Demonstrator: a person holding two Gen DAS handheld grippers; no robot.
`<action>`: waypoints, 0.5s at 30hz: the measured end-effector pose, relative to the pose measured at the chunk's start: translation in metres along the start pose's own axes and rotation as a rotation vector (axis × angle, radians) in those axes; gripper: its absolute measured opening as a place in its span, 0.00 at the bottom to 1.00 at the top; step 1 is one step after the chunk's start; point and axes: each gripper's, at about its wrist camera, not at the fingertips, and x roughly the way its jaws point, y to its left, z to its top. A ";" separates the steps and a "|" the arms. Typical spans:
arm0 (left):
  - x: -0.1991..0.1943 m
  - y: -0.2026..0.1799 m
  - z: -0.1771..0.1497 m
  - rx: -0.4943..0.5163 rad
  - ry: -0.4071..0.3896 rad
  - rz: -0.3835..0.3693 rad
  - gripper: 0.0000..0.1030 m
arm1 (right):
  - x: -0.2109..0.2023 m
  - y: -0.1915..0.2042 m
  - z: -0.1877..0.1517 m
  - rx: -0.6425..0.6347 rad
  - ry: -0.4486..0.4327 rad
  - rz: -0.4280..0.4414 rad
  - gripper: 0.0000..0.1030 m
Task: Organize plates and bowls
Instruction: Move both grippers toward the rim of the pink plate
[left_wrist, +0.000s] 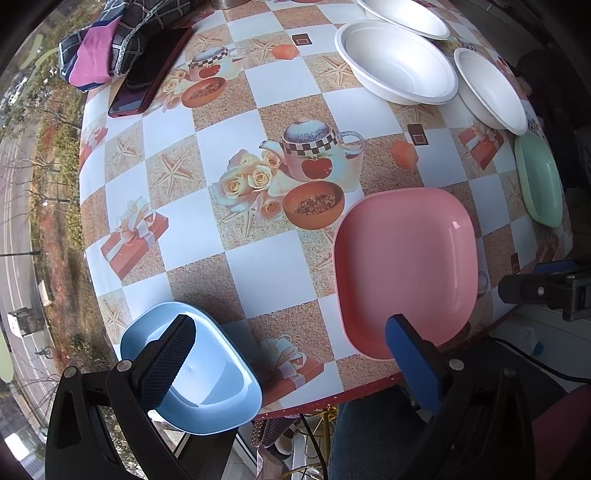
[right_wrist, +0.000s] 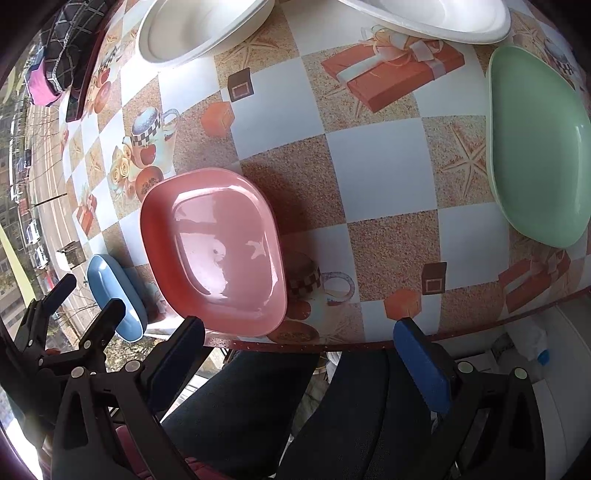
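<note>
Left wrist view: left gripper (left_wrist: 291, 350) hung over the near edge of the surface (left_wrist: 273, 273), fingers spread wide, nothing between them. Blue plate (left_wrist: 207, 380) sat at the near left corner, partly overhanging the edge, under the left finger (left_wrist: 168, 360); contact could not be told. Pink plate (left_wrist: 406, 269) lay just ahead of the right finger, flat. Green plate (left_wrist: 539, 181) sat at the right edge. Three white bowls (left_wrist: 397, 62) were grouped at the far right, rims close or touching. A phone (left_wrist: 151, 70) and folded cloth (left_wrist: 99, 51) lay far left.

Right wrist view: right gripper (right_wrist: 301, 349) was also released, wide apart, empty, hovering at the near edge. Pink plate (right_wrist: 214, 251) was just ahead of its left finger; green plate (right_wrist: 535, 147) to the right, well apart from it; blue plate (right_wrist: 114, 295) beyond the pink one, by the left gripper (right_wrist: 88, 291).

Handling guess: coloured plates looked like glossy, stiff, light plastic, likely slippery, so pinch the raised rim at a near edge. White bowls looked like thin disposable foam or pulp, very light and crushable; grip the rim gently.
</note>
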 end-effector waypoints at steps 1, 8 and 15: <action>-0.001 0.000 0.000 0.000 -0.005 0.007 1.00 | 0.000 0.000 0.000 0.001 0.000 -0.001 1.00; -0.003 -0.001 0.002 0.002 -0.012 0.013 1.00 | 0.001 0.001 0.001 -0.003 0.001 0.001 1.00; -0.002 -0.001 0.002 0.000 -0.006 0.006 1.00 | 0.004 0.002 0.003 -0.012 0.008 0.013 1.00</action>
